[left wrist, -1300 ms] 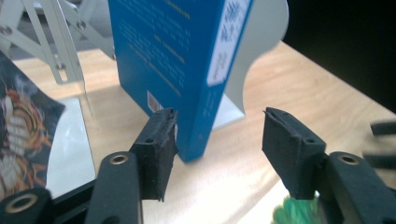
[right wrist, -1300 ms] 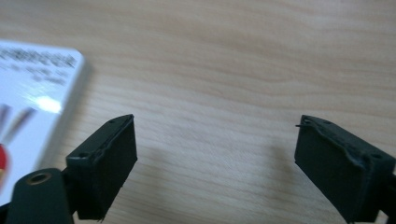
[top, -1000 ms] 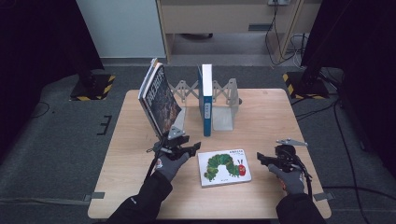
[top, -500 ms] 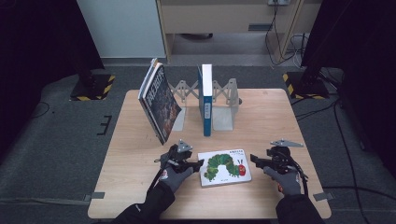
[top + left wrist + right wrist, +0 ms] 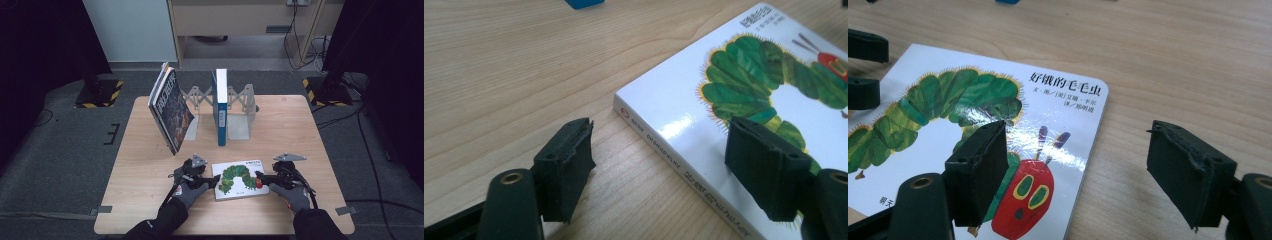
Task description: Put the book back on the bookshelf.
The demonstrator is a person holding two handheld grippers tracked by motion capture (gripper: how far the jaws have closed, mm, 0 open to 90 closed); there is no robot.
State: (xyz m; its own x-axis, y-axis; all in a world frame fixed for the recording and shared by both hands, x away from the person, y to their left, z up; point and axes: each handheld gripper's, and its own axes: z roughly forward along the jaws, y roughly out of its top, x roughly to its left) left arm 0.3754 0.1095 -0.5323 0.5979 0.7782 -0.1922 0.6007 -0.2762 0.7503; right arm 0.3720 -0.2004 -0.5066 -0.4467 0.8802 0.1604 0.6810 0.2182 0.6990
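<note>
A white picture book (image 5: pixel 239 178) with a green caterpillar on its cover lies flat on the near middle of the wooden table (image 5: pixel 140 150), and both grippers sit at its short edges. The left gripper (image 5: pixel 212 181) is at the book's left edge, its jaws apart and just now opening wider: in the left gripper view one jaw stands over the bare wood and the other over the cover, with the spine edge of the book (image 5: pixel 724 100) between them, and neither pad presses on it. The right gripper (image 5: pixel 261 178) is at the book's right edge; its jaws have just been closing but a wide gap remains, one jaw over the caterpillar's red head and the other over the bare table, the book's rounded corner (image 5: pixel 998 130) between them with no grip. At the far side of the table a blue book (image 5: pixel 220 107) stands upright in a grey metal rack (image 5: pixel 240 112), and a dark book (image 5: pixel 170 110) leans tilted to its left.
</note>
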